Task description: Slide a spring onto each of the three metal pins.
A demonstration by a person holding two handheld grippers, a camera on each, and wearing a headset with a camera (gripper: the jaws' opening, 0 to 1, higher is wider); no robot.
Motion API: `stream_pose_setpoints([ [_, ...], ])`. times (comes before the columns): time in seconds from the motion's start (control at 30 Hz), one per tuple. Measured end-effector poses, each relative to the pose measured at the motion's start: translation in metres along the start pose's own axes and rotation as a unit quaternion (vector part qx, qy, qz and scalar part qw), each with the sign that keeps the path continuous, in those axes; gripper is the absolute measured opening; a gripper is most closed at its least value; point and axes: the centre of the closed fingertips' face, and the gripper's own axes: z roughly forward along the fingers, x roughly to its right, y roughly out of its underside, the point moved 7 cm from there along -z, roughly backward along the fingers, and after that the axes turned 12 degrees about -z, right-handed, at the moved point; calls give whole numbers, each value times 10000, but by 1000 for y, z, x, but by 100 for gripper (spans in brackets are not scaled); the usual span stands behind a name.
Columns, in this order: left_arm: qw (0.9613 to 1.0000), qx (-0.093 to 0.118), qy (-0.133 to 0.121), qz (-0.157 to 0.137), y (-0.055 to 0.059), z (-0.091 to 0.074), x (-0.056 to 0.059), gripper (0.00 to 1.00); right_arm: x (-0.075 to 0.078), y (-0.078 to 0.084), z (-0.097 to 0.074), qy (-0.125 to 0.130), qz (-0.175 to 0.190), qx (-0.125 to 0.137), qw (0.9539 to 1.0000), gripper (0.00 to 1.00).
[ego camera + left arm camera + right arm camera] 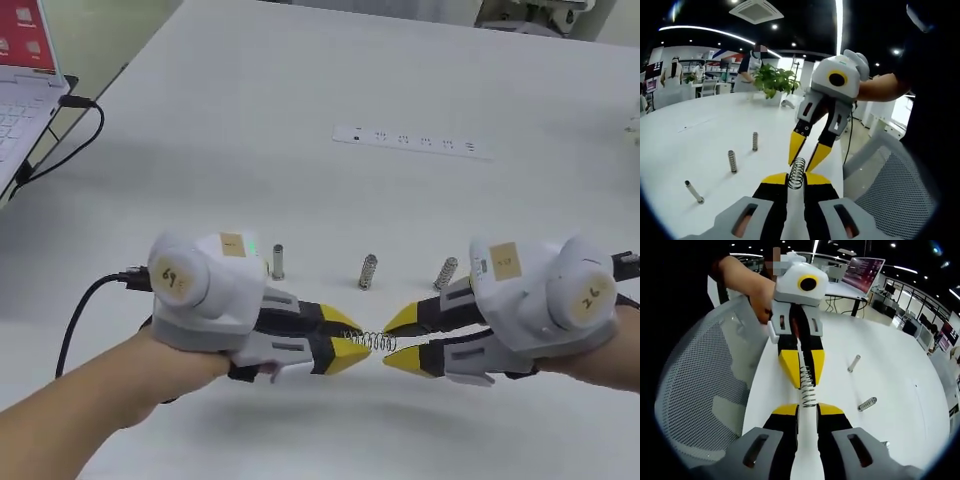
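Observation:
A loose spring (377, 342) hangs level in the air between my two grippers, above the near part of the white table. My left gripper (356, 341) is shut on its left end; in the left gripper view the spring (796, 173) sits pinched between the yellow tips. My right gripper (393, 342) faces it, jaws open in a V around the spring's other end (808, 390). Behind them stand three pins: a bare pin (278, 262) on the left, a pin with a spring (368, 271) in the middle, and another sprung pin (445, 273) on the right.
A white power strip (412, 141) lies further back on the table (250, 130). A laptop (20, 90) with a black cable (70, 145) sits at the far left edge. A grey mesh chair (705, 390) stands beside the table's near edge.

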Motion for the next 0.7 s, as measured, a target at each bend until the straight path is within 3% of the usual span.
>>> stream_pose_setpoints([
  [0.7,9999,-1,19,-107,0,-3,1,3,5,-6,-6,130,43,183,9997,7],
])
